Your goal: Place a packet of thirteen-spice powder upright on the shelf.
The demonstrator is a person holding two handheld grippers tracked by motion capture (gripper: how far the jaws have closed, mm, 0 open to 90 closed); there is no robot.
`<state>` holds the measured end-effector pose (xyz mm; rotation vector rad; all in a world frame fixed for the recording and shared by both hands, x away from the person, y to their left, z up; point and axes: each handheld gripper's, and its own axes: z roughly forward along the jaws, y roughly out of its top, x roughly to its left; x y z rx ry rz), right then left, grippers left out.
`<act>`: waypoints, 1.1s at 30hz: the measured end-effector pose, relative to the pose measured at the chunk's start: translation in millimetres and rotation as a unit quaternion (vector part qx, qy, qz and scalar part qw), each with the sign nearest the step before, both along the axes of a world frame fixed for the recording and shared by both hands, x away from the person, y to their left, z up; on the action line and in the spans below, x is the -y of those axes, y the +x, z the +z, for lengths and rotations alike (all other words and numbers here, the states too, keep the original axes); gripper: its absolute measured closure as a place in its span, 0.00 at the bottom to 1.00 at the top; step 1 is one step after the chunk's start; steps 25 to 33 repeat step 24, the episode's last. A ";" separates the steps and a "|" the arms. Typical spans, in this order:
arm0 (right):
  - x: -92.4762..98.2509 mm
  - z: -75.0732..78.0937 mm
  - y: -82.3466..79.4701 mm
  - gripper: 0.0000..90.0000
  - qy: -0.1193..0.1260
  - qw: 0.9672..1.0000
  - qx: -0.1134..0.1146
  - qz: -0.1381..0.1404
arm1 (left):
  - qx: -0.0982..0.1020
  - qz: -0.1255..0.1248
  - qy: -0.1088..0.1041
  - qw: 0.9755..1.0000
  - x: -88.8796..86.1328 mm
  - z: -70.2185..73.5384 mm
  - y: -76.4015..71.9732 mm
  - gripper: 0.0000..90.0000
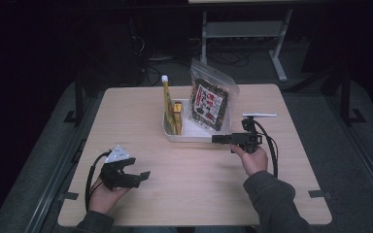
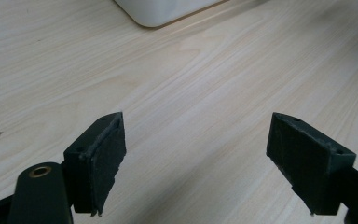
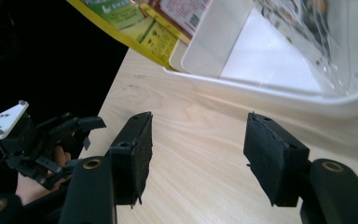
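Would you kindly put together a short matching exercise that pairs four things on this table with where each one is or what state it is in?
Things:
1. left gripper
2. right gripper
3. clear snack bag
4. yellow packet

Places or states:
A. stands upright at the left end of the white tray
B. leans at the right end of the tray
C. jaws open, nothing between them, just outside the tray's near right corner
D. jaws open, nothing between them, over bare table near the front left

Pairs: 1-D, 2-C, 3-B, 4-A
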<state>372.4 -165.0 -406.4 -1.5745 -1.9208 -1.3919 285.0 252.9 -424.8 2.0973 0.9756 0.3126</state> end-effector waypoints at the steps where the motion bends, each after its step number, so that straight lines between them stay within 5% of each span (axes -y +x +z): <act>1: 1.2 -1.7 -1.3 0.45 -0.001 1.000 0.000 0.001 | 0.000 0.000 0.000 1.000 0.2 -0.1 -0.1 0.21; 17: 12.6 -28.9 -27.3 0.42 -0.017 1.000 -0.003 0.026 | -0.009 0.001 -0.008 1.000 -0.4 -5.6 0.8 0.22; 23: 12.6 -36.5 -42.7 0.40 -0.029 0.999 0.015 0.034 | -0.009 0.001 -0.012 1.000 -0.3 -7.4 1.2 0.22; 33: 13.2 -37.7 -43.8 0.39 -0.026 0.999 0.014 0.035 | -0.009 0.001 -0.012 1.000 -0.4 -7.7 1.3 0.22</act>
